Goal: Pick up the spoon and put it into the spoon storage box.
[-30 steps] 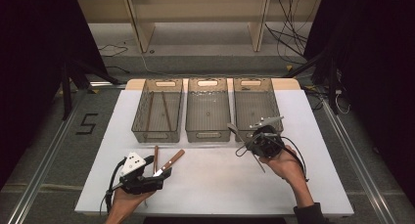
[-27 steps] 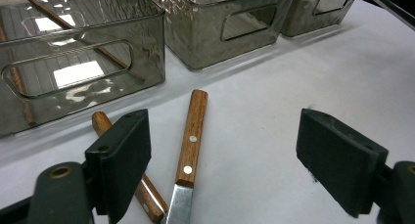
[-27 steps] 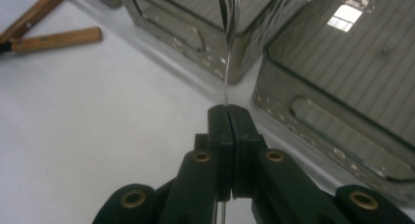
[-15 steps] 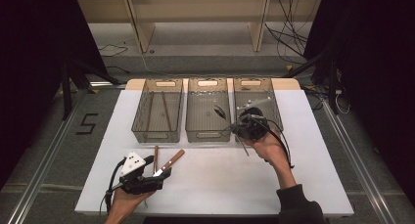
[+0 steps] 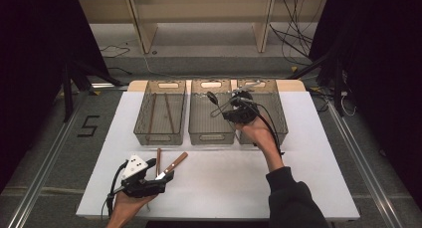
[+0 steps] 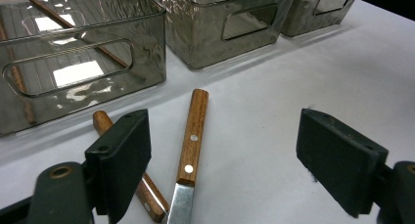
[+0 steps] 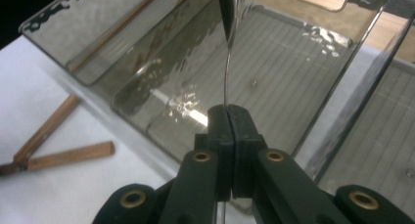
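Cutlery sort in progress — right claw is clamped tight on the thin metal handle of a spoon, holding it over the middle bin, bowl end up and away from the pads. In the high view the right claw sits above the divide between the middle bin and the right bin; can't tell yet which one the spoon is meant for.

Handling call on the spoon: light, stiff, polished steel, so likely slippery. The grip sits low on the handle with a long stretch cantilevered beyond the pads, so I'd expect it to pivot if bumped on a bin wall. Not fragile; a short drop into the bin should be fine.

Left claw is wide open, resting low on the worktop, pads either side of a wood-handled knife without touching it. A second wooden handle lies just beside it, partly under the left pad. Knife: take it mid-handle — wood gives better bite than the blade.

Left bin already holds two thin brown sticks, possibly chopsticks.
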{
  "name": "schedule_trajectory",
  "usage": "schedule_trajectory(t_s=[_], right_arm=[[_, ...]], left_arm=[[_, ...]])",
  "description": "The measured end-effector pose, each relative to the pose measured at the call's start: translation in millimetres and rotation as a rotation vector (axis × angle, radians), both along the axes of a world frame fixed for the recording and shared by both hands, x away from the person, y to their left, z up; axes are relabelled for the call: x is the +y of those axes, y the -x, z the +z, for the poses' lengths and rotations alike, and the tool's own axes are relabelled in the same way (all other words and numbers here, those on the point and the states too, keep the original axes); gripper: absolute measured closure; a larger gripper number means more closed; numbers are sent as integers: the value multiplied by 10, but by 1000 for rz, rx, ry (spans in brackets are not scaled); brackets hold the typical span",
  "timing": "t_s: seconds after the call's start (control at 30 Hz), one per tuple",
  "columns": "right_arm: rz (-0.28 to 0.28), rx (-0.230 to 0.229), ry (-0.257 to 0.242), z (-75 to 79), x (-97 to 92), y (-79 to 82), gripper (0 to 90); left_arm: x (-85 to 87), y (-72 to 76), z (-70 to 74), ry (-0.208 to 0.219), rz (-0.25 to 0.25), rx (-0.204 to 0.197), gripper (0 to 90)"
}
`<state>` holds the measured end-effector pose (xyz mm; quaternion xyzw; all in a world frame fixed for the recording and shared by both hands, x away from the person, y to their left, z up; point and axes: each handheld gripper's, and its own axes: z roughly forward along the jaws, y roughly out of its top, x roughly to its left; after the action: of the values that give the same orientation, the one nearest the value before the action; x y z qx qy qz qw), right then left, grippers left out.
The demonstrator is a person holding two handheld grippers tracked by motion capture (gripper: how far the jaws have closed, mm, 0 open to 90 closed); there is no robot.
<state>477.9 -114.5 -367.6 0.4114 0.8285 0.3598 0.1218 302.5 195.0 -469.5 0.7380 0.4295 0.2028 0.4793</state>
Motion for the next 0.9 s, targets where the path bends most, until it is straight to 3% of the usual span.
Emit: schedule_trajectory(t_s=[0.6,0.9], right_arm=[[-8,8,37,6,239,-332,900],[-18,4,47,-37,295,-422,900]], left_arm=[[0,1,-1,3,-5,2,201],[6,-2,-4,11,-4,4,202]])
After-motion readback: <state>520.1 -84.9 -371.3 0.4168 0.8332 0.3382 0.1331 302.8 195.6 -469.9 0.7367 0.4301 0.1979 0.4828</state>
